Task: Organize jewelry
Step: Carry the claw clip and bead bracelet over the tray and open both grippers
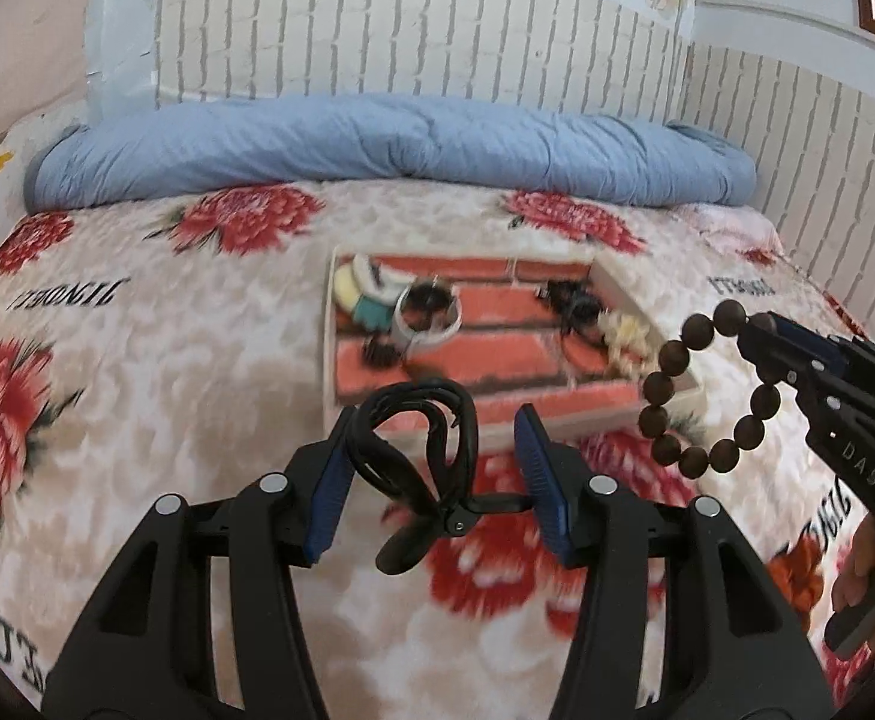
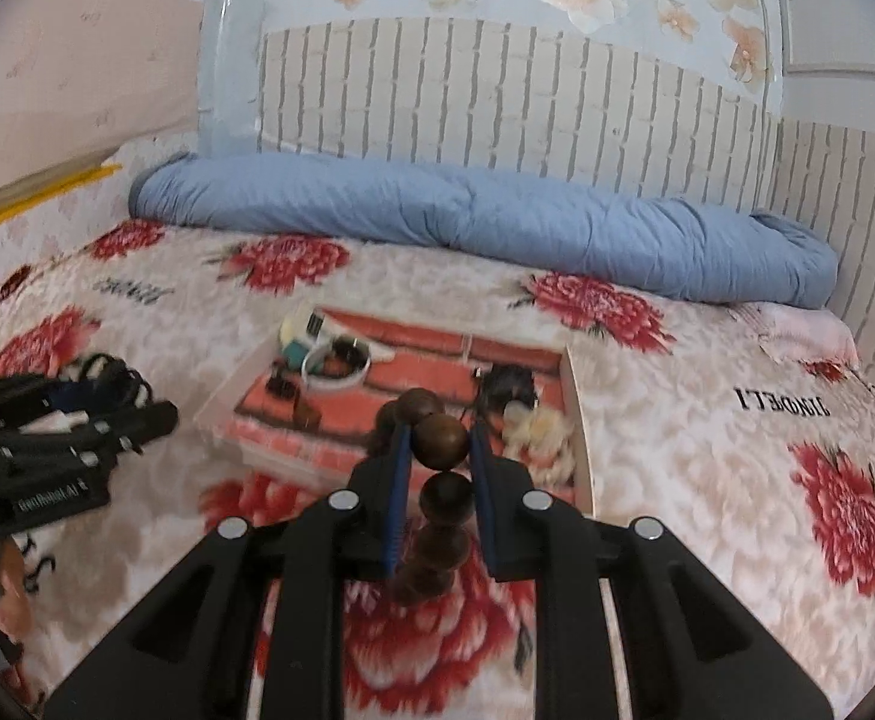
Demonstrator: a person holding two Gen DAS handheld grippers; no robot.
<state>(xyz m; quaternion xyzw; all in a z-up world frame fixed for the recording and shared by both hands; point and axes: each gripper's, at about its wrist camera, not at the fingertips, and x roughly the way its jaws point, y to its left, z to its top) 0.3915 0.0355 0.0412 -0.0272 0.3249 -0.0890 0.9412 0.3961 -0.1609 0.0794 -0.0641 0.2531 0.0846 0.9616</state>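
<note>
A shallow white box (image 1: 329, 360) with a red brick-print floor lies on the bed; it also shows in the right wrist view (image 2: 575, 414). It holds a white bangle (image 1: 425, 324), dark trinkets and a cream flower piece (image 1: 623, 333). My left gripper (image 1: 437, 441) holds a black hair claw clip (image 1: 431, 462) between its fingers, just short of the box's near edge. My right gripper (image 2: 437, 438) is shut on a brown wooden bead bracelet (image 2: 440, 441), which hangs in a loop (image 1: 701, 396) beside the box's right side.
A floral red and cream blanket (image 1: 137, 360) covers the bed. A rolled blue quilt (image 1: 377, 144) lies along the far side against a brick-pattern wall (image 1: 413, 30). A yellow-edged object (image 2: 47, 189) sits at the far left.
</note>
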